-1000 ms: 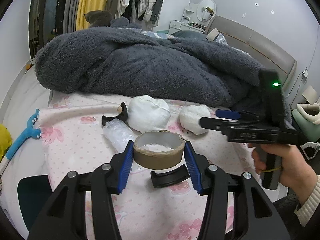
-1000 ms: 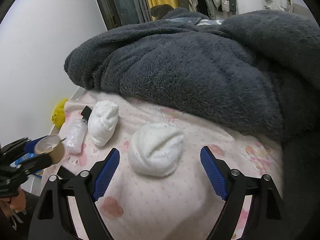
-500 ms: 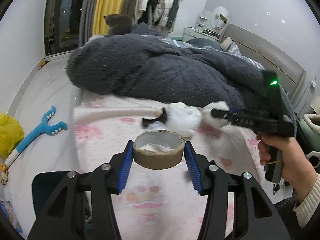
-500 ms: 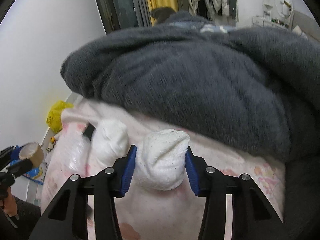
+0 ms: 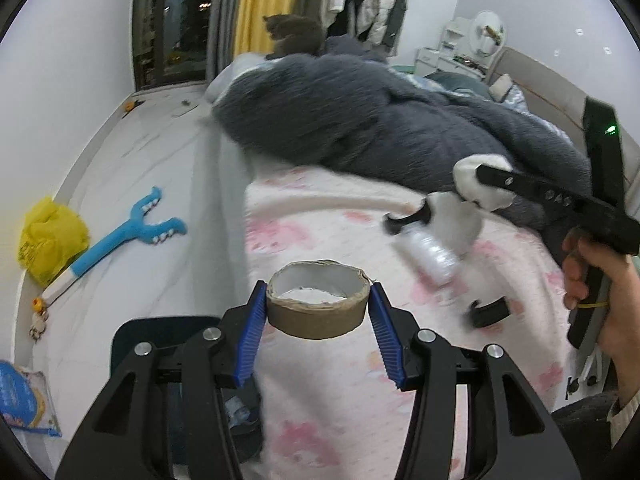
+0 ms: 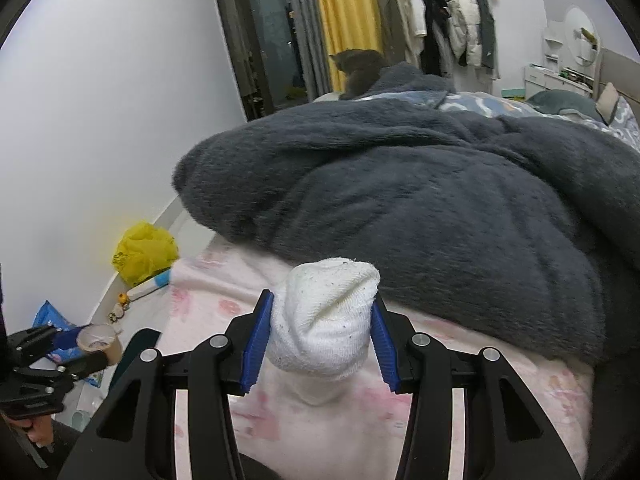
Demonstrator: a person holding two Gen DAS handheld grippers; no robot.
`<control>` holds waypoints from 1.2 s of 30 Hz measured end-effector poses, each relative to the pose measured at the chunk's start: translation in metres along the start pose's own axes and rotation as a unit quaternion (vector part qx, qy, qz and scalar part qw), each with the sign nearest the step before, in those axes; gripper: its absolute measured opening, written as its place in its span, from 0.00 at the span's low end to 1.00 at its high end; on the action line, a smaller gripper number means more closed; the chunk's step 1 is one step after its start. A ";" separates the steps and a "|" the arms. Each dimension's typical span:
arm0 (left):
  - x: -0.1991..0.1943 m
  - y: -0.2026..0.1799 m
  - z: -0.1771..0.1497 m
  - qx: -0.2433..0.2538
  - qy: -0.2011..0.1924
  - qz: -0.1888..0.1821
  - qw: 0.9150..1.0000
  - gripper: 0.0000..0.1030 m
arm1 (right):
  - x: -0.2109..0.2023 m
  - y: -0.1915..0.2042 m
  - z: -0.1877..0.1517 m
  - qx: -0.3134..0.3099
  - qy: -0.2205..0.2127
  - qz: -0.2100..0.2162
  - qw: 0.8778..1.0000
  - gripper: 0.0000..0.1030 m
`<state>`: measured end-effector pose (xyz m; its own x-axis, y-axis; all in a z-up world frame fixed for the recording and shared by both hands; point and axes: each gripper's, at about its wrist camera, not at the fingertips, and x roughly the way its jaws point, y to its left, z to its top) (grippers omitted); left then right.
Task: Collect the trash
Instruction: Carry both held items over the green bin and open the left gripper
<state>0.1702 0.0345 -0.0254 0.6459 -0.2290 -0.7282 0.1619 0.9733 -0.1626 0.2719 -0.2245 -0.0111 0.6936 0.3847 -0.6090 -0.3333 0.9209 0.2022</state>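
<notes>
Tape core [image 5: 318, 306], brown cardboard ring, clamped between the blue pads of the left tongs [image 5: 318, 312] and held up off the bed [image 5: 320, 420], right at its edge, opening facing up. Also visible far left in the right view [image 6: 102, 342], small, over the floor beside the bed.

Sock ball [image 6: 326, 316], white and rolled up, pinched in the right tongs [image 6: 322, 338], pads pressing both sides, lifted clear of the pink-patterned sheet [image 6: 480, 400]. Same ball in the left view [image 5: 480, 184], poking out past the black tongs arm, person's hand [image 5: 600, 280] gripping the handle.

Lying on the sheet in the left view: another white bundle [image 5: 456, 222], a crinkly clear plastic bit [image 5: 430, 254] just beside it, a black curved piece [image 5: 406, 220] touching the bundle's left side, and one more black curved piece [image 5: 490, 314] nearer the camera. All a bit motion-blurred, so no finer detail there.

Big dark grey fleece blanket [image 6: 400, 184] heaped behind everything. Dark cat [image 6: 358, 66] sitting at the far end of the bed, in front of the yellow curtain [image 6: 344, 12].

On the floor: yellow plastic bag [image 5: 50, 240] by the wall, blue toy [image 5: 128, 232] next to it, blue packet [image 5: 18, 398] in the corner. Dark bin [image 5: 160, 344] right under the left tongs, mostly hidden, contents not clear.
</notes>
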 end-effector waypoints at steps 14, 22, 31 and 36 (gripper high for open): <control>0.012 0.068 -0.030 -0.036 0.062 0.061 0.996 0.52 | 0.032 0.093 0.003 -0.058 0.015 0.058 0.996 0.46; 0.018 0.104 -0.051 -0.061 0.095 0.082 0.990 0.52 | 0.055 0.156 -0.010 -0.103 0.041 0.096 0.989 0.46; 0.026 0.135 -0.075 -0.082 0.135 0.094 0.983 0.52 | 0.075 0.203 -0.027 -0.105 0.077 0.152 0.980 0.46; 0.029 0.148 -0.087 -0.093 0.158 0.094 0.978 0.53 | 0.083 0.226 -0.036 -0.116 0.091 0.164 0.975 0.46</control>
<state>0.1481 0.1731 -0.1288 0.3826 -0.0584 -0.9221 -0.0954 0.9902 -0.1023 0.2312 0.0133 -0.0435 0.4073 0.6191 -0.6714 -0.6682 0.7032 0.2431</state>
